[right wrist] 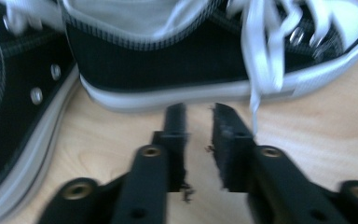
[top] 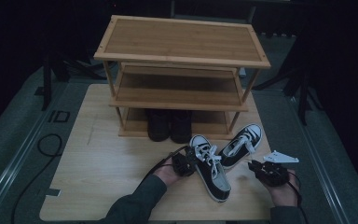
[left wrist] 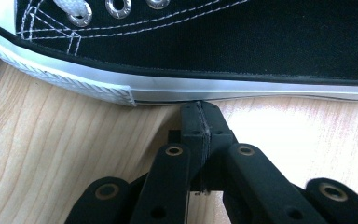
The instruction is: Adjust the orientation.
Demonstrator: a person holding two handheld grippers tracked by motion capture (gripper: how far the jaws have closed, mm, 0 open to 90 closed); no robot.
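So we've got two black sneakers on the table, near the front of the wooden shoe rack (top: 182, 56). Our left gripper (left wrist: 200, 109) is closed, empty, tips right at the sole of the near sneaker (top: 212, 170). Our right gripper (right wrist: 199, 116) sits partly open, just short of the far sneaker (top: 242, 142). Looks like we're lining them up, probably to shelve them; next we'd need an actual grip. Dark boots (top: 170, 126) on the bottom shelf are hard to make out.
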